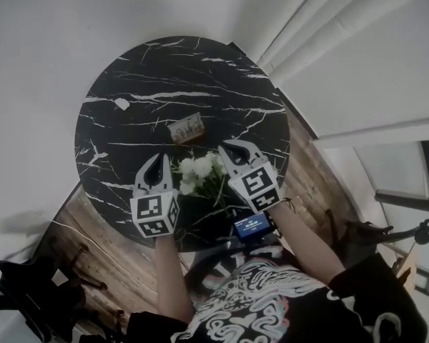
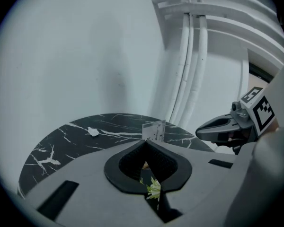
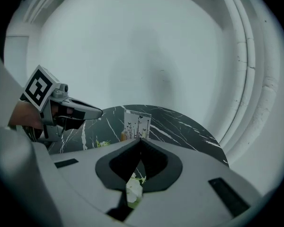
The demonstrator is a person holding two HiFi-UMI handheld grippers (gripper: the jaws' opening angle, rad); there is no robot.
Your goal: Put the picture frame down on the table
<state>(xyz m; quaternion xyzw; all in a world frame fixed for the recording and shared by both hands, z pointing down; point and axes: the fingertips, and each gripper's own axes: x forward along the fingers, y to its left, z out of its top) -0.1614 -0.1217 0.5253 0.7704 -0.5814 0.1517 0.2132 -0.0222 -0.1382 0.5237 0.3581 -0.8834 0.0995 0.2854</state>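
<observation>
The small pale picture frame [image 1: 186, 128] stands on the round black marble surface [image 1: 129, 77]. The left tool [image 1: 159, 158] and right tool [image 1: 233, 148] are closed, empty.

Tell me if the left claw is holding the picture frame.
No: the left claw is shut on nothing, and the picture frame stands apart on the table beyond its tips.
</observation>
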